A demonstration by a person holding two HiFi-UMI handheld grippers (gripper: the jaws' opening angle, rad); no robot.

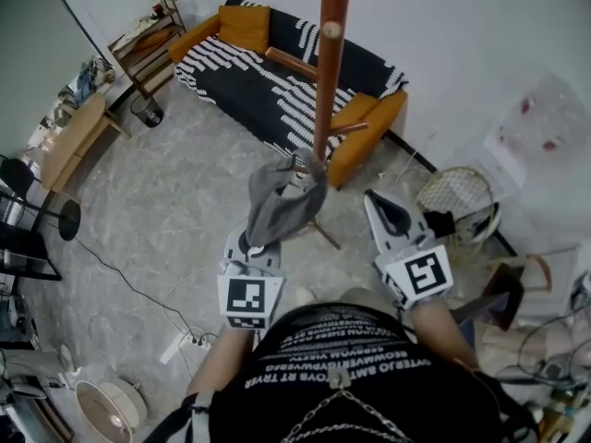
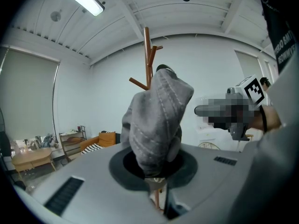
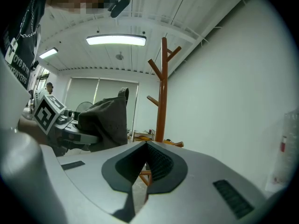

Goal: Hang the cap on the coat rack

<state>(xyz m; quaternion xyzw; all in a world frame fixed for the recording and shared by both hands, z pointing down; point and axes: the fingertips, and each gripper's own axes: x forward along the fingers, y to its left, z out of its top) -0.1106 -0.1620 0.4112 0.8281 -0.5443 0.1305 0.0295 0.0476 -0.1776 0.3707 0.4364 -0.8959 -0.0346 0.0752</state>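
The coat rack (image 1: pixel 328 81) stands just ahead of both claws, its pole close by the cap (image 1: pixel 282 201) in the left claw (image 1: pixel 260 240); pegs (image 1: pixel 294 64) jut out above; a foot (image 1: pixel 323 233) splays below, between the claws; left of the left claw the floor (image 1: pixel 166 210) lies bare; right of the right claw (image 1: pixel 374 199) a round wicker thing (image 1: pixel 457 197) and the wall (image 1: pixel 480 53) crowd in; a sofa (image 1: pixel 268 90) blocks beyond the pole.

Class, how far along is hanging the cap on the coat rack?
Done: the cap is picked up, clamped in the left gripper. In hand: it is held close to the coat rack, on no peg yet. Left: hook it on a peg and release. The right gripper is empty.
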